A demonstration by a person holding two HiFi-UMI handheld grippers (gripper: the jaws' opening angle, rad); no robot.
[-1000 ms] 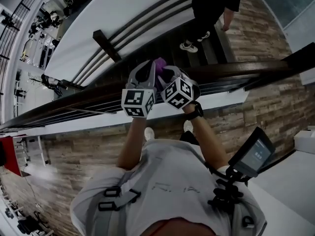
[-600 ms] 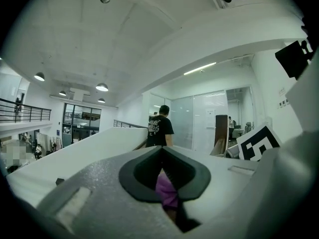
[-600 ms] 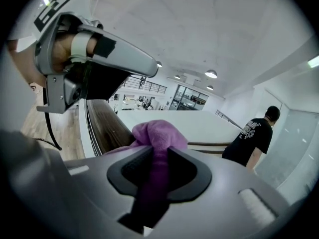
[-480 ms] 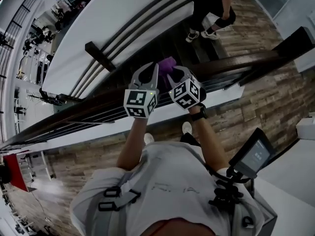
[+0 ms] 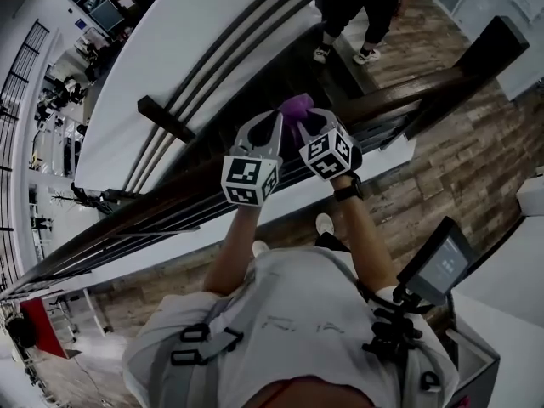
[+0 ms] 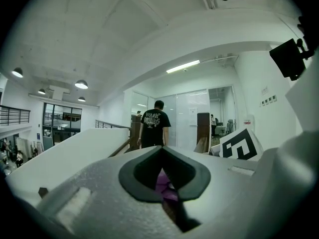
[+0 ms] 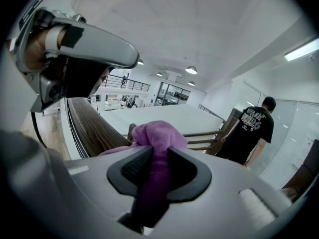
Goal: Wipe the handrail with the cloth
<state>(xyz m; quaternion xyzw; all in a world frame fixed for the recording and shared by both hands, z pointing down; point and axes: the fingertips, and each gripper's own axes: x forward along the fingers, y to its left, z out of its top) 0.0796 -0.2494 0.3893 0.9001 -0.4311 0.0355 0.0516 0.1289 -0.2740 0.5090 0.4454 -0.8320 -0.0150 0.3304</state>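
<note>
One purple cloth (image 5: 297, 104) logged at the handrail (image 5: 399, 90), bunched between the tips of left hand-held gripper (image 5: 270, 121) and right hand-held gripper (image 5: 310, 124), set side by side over the dark wooden rail

Read right hand-held gripper as clamped on the cloth, with a wad standing up past its jaws just beside the rail top. Read left hand-held gripper as drawn nearly shut, with a sliver of the same cloth in the gap; taken as pinched, on scant evidence. Cannot confirm flat contact of wad on wood from any view

Judged step: wiping pass along the rail

For a good pass:
- lower the wad to spread it over the rail top, not just one edge
- keep both grips firm against pull-out
- move both together along the grain, same pace, even pressure
- overlap strokes; fold the cloth over the rounded sides as well
- keep jaw tips off the wood, cloth only
- watch the person (image 5: 353, 2) on the stairs beyond
</note>
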